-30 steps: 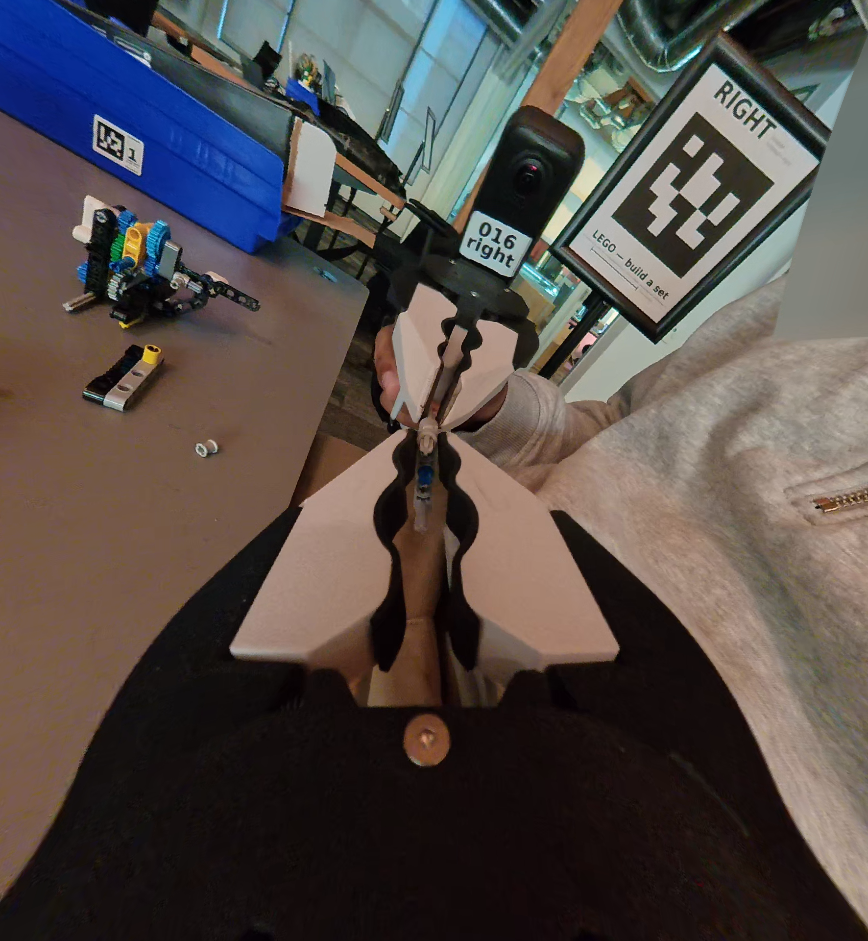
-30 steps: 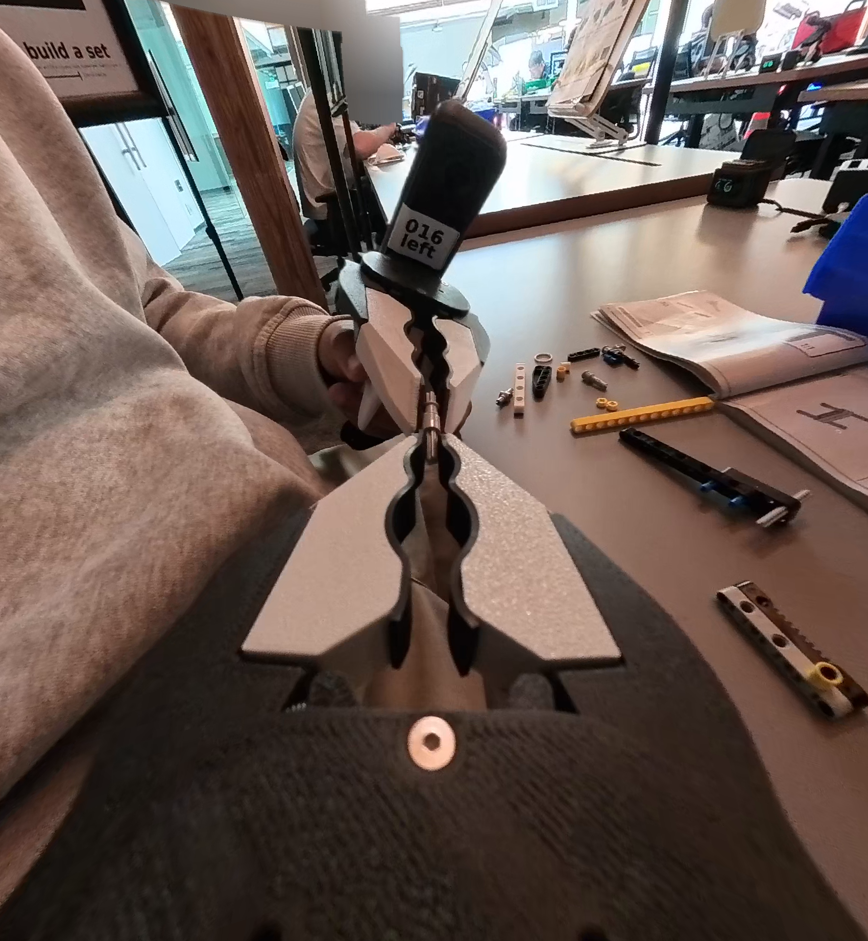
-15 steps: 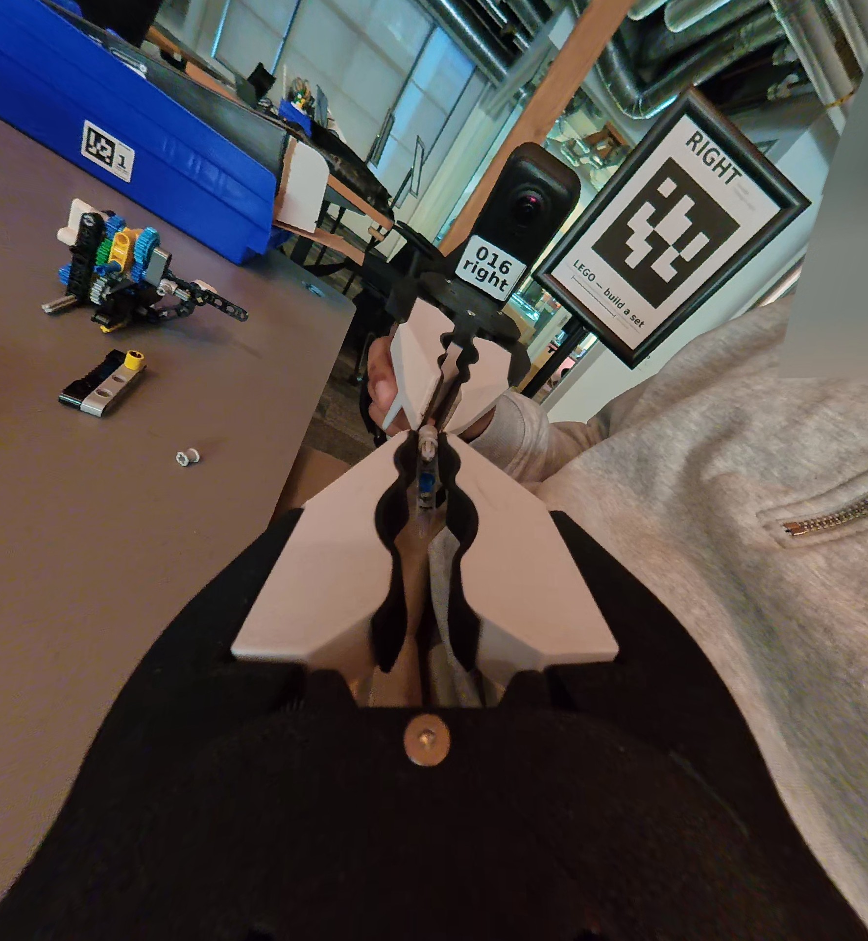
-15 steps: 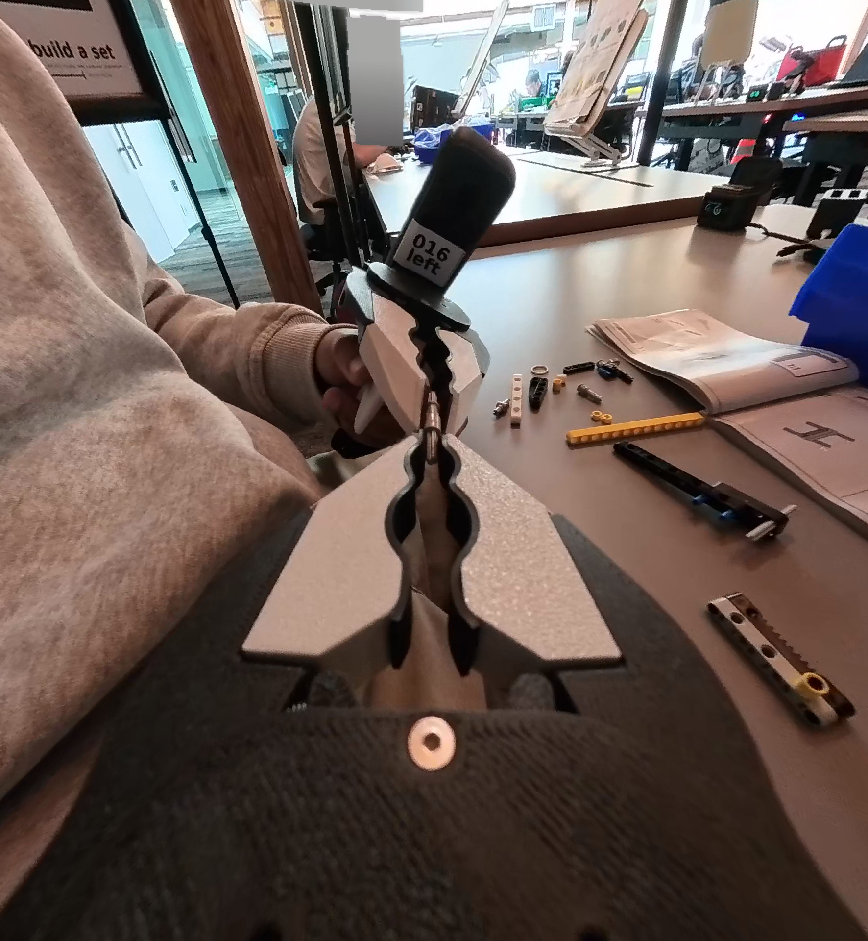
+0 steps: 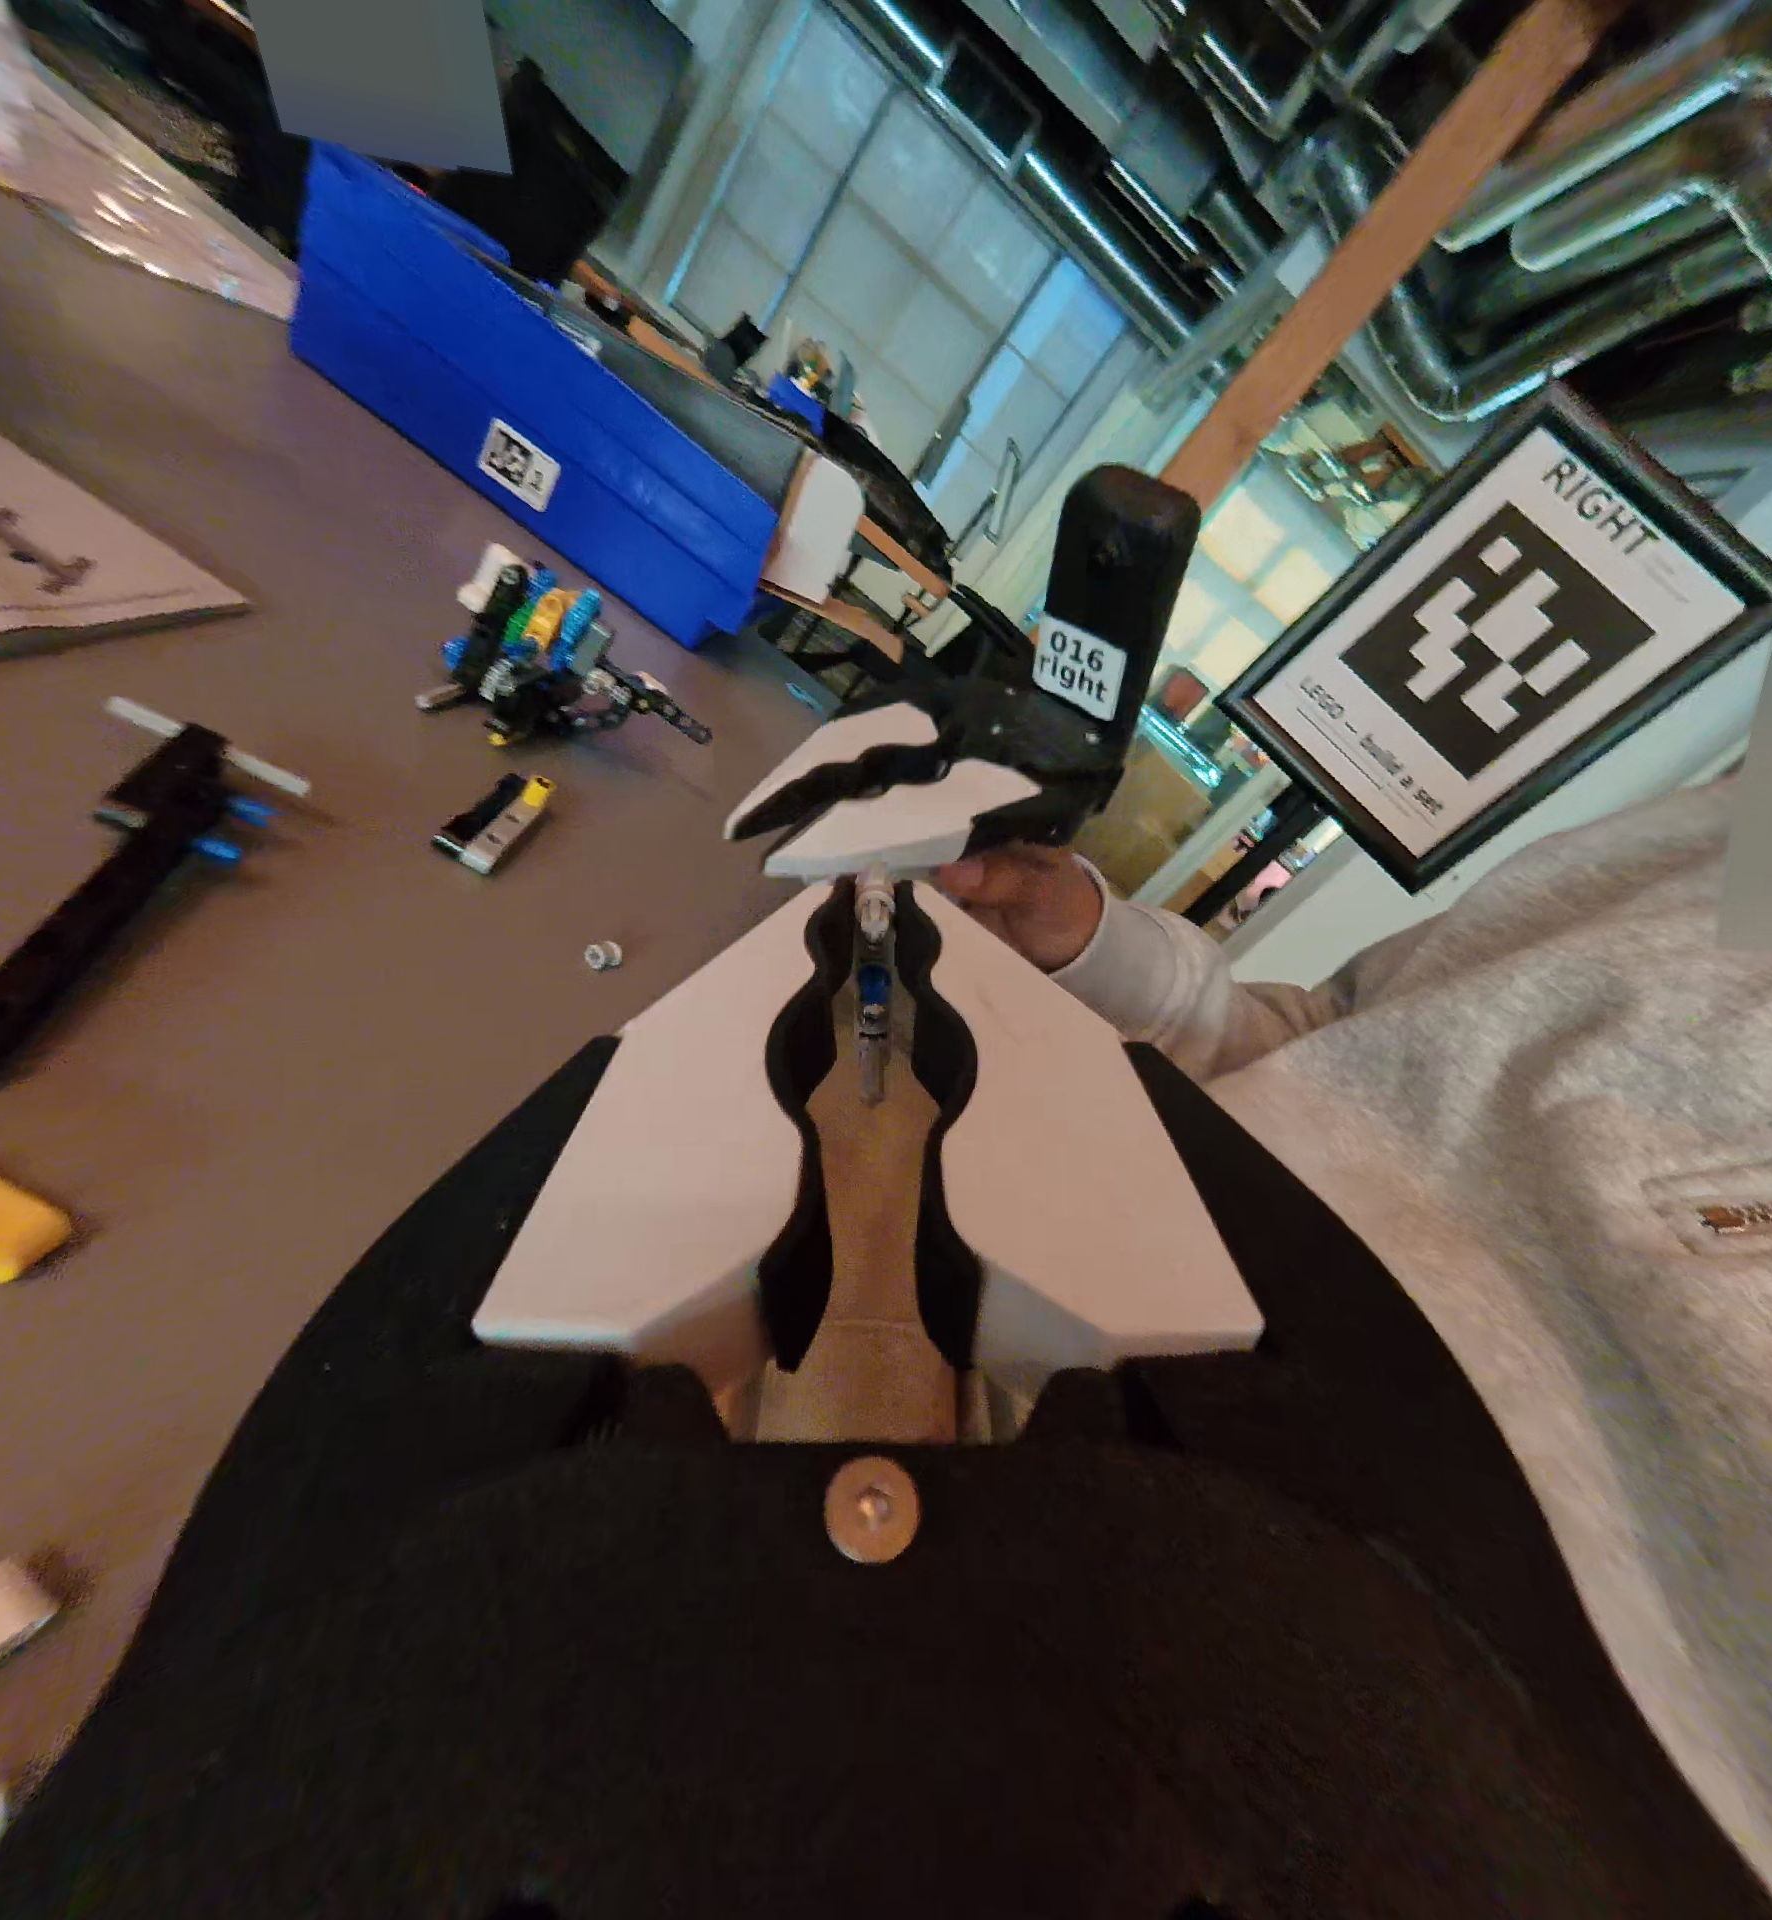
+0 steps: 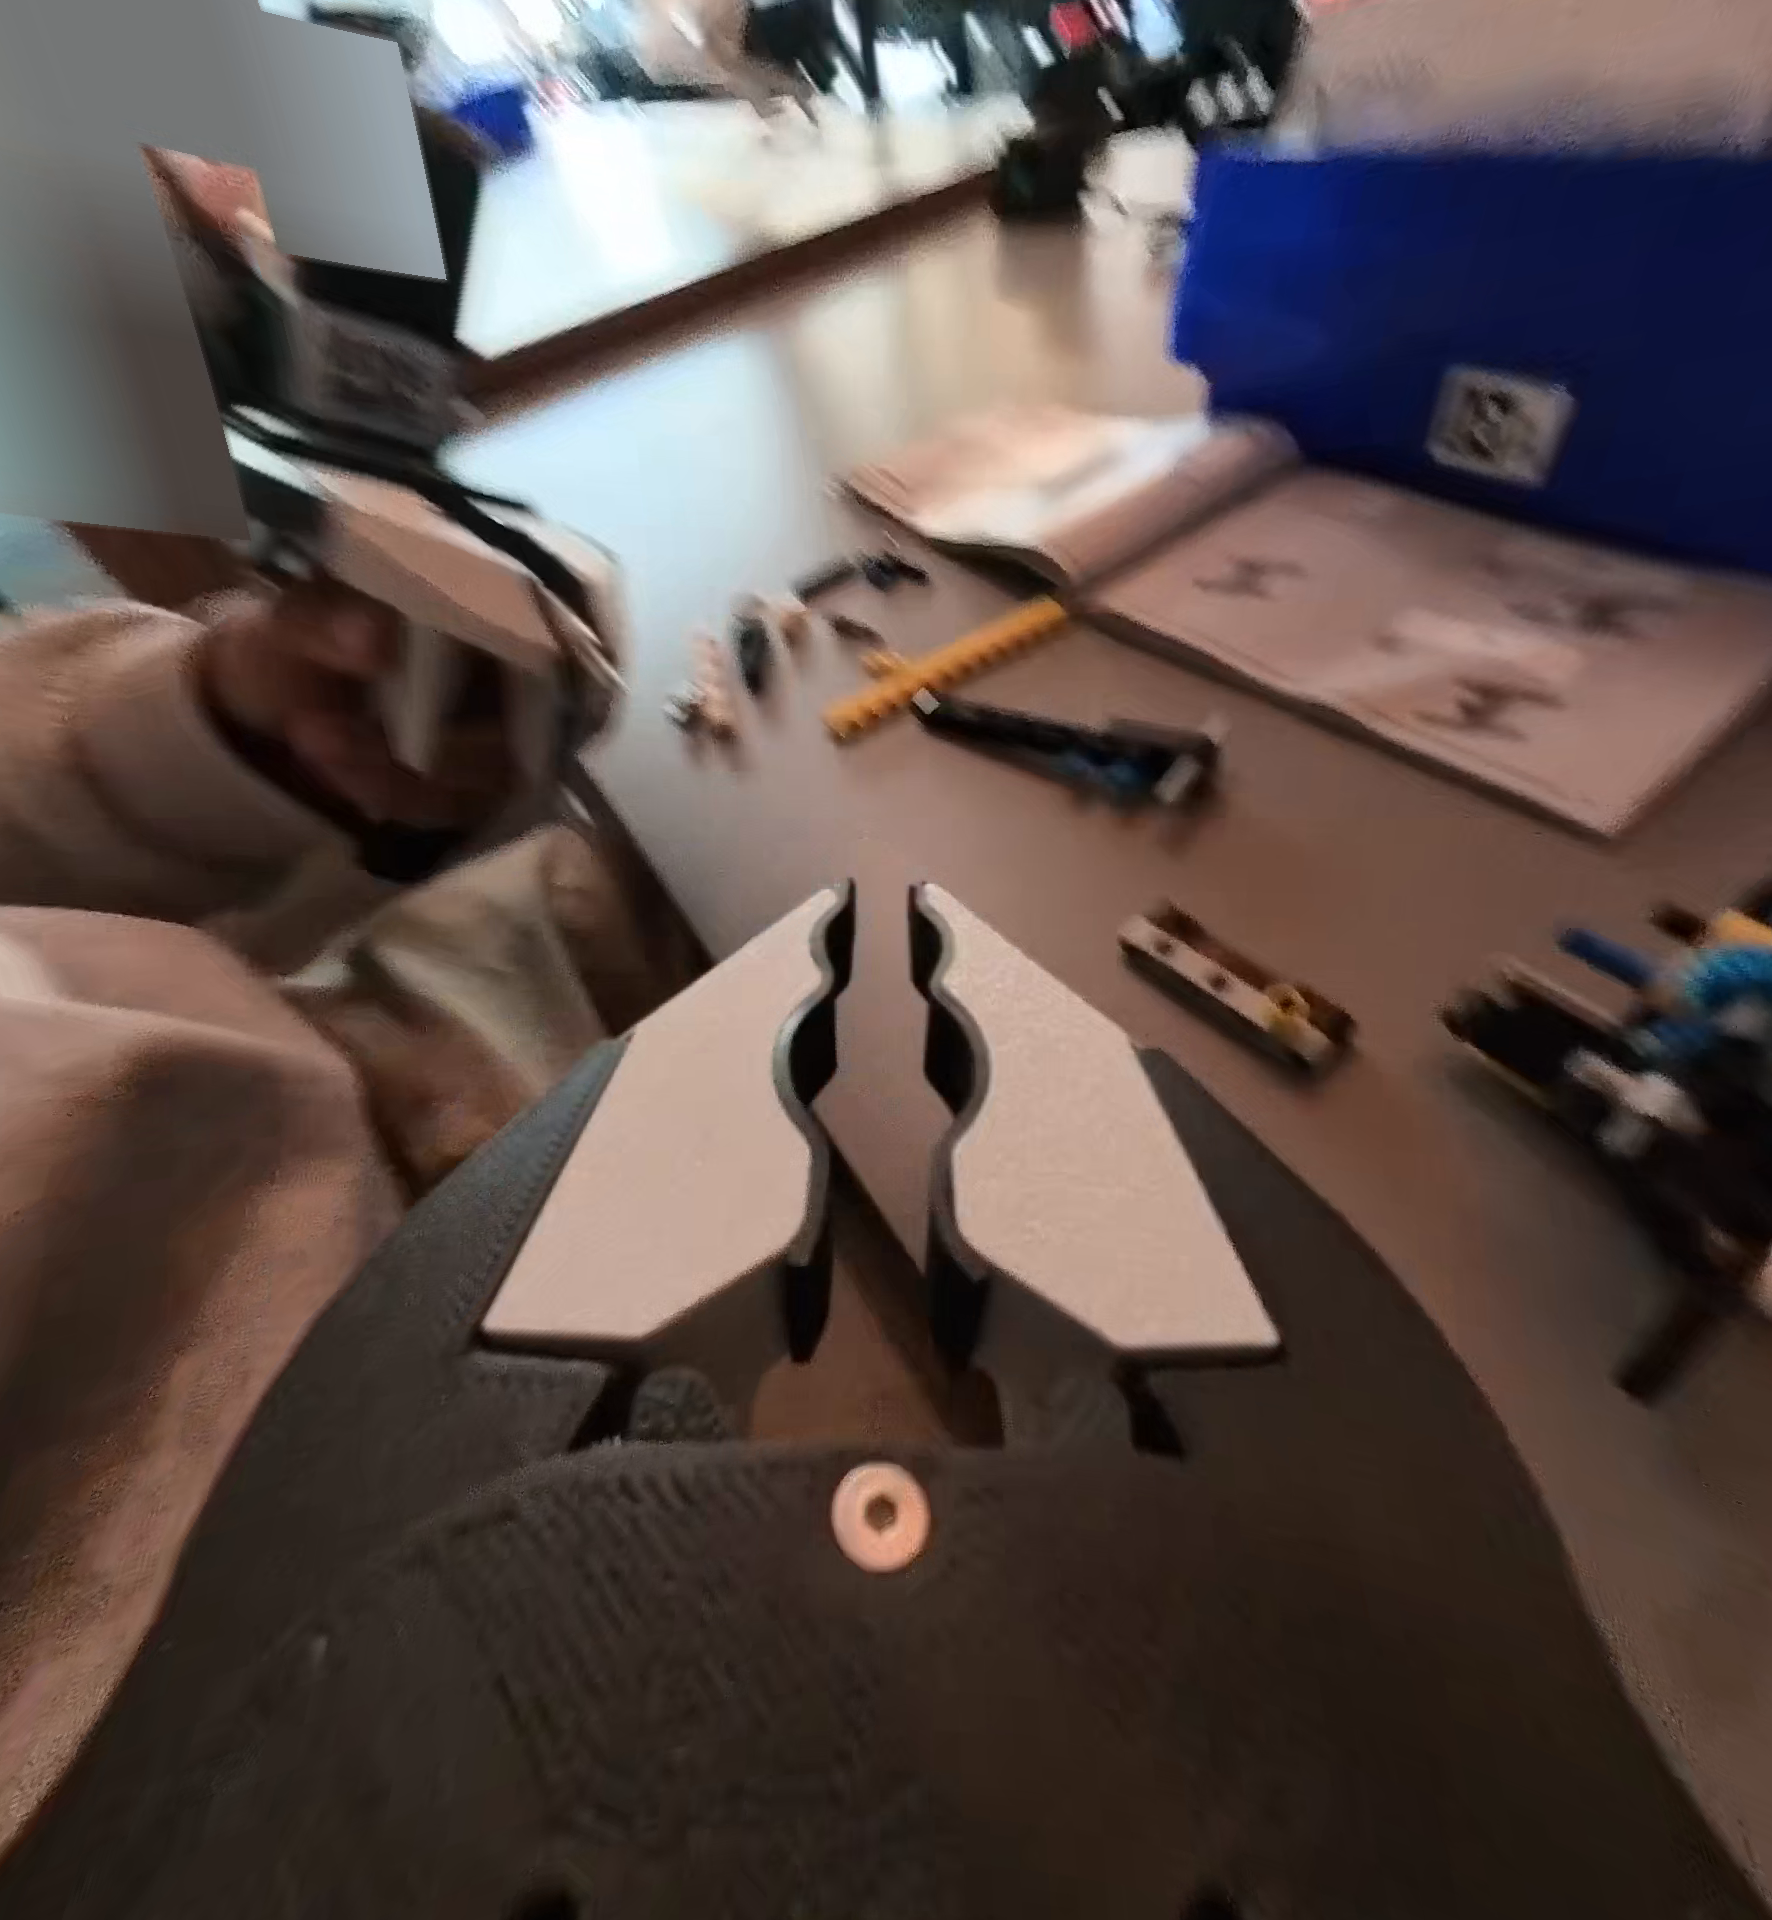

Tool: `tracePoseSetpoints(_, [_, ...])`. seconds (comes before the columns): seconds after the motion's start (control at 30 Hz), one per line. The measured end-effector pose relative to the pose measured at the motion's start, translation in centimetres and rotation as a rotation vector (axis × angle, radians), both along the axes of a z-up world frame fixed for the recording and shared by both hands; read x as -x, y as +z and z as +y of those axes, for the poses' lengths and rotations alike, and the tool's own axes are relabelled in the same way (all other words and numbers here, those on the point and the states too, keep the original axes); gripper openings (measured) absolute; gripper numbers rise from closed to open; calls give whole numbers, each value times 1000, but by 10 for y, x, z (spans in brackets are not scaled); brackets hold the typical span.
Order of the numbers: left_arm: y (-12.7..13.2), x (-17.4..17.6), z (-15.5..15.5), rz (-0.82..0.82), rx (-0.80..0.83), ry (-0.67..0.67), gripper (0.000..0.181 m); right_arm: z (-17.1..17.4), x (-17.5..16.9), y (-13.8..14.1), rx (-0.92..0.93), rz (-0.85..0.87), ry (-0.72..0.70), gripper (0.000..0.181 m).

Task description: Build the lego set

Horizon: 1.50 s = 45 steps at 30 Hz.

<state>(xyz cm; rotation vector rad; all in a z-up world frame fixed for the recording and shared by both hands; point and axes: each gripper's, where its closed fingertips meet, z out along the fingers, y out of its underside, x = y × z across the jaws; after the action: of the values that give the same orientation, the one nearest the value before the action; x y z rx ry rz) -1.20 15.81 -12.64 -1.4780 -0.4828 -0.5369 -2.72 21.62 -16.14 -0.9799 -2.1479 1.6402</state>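
The left wrist view is sharp, the right wrist view smeared by motion, so each fills in for the other. Only the left view shows the left gripper [image 5: 874, 914] pressed together on a thin grey axle piece [image 5: 869, 997] with a blue bit along it, its pale tip poking past the fingertips. The right gripper [image 5: 757, 826] hangs just above that tip, tilted toward the table [image 5: 342, 1039]; whether it touches the axle cannot be told there. In its own view the right gripper [image 6: 880, 896] stands slightly spread with nothing between the fingers.

Counted across both views: one blue bin [image 5: 549, 416], one open instruction booklet [image 6: 1433, 644], one partly built model [image 5: 539, 665] with blue and yellow gears, one short black-and-grey beam [image 5: 495, 823] with a yellow pin, one long black beam [image 5: 82, 883] with blue pins, one yellow beam [image 6: 949, 665] — plainly whole only in the right view — and one tiny grey bush [image 5: 603, 953], seen only from the left. A scatter of small parts [image 6: 747, 665] beyond the yellow beam is too blurred to count. A framed sign [image 5: 1505, 644] stands past the table edge.
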Motion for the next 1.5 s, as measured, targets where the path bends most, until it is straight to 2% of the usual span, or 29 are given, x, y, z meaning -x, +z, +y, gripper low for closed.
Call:
tracePoseSetpoints(0.07, [0, 7, -4, -25, -13, 25, 3, 10, 8, -23, -130, -52, -65, 16])
tracePoseSetpoints(0.17, [1, 10, -6, -75, -42, 23, 3, 14, 14, -42, -270, -61, -115, 23])
tracePoseSetpoints(0.3, [2, 10, -6, -131, -74, -4, 3, 12, 14, -61, -317, -117, -99, 24])
tracePoseSetpoints(0.57, [-4, 2, -1, -132, -43, -52, 3, 8, 20, -59, -269, -134, -61, 16])
tracePoseSetpoints(0.87, [-12, 2, 1, -145, -11, -59, 2, 1, 16, -64, -370, -107, -1, 5])
tracePoseSetpoints(0.93, [-14, 1, 1, -141, 7, -59, 3, -5, 11, -60, -356, -86, 41, 5])
tracePoseSetpoints(1.07, [-27, -6, 2, -139, 83, -101, 3, -36, -18, -18, -181, 98, 263, 5])
tracePoseSetpoints(1.13, [-28, -12, 3, -159, 83, -144, 3, -38, -28, -6, -145, 126, 313, 5])
tracePoseSetpoints(1.3, [-27, -16, 3, -159, 79, -146, 3, -38, -38, 11, -59, 120, 330, 5])
tracePoseSetpoints(1.5, [-27, -18, 5, -105, 100, -135, 3, -42, -38, 6, -77, 102, 325, 5])
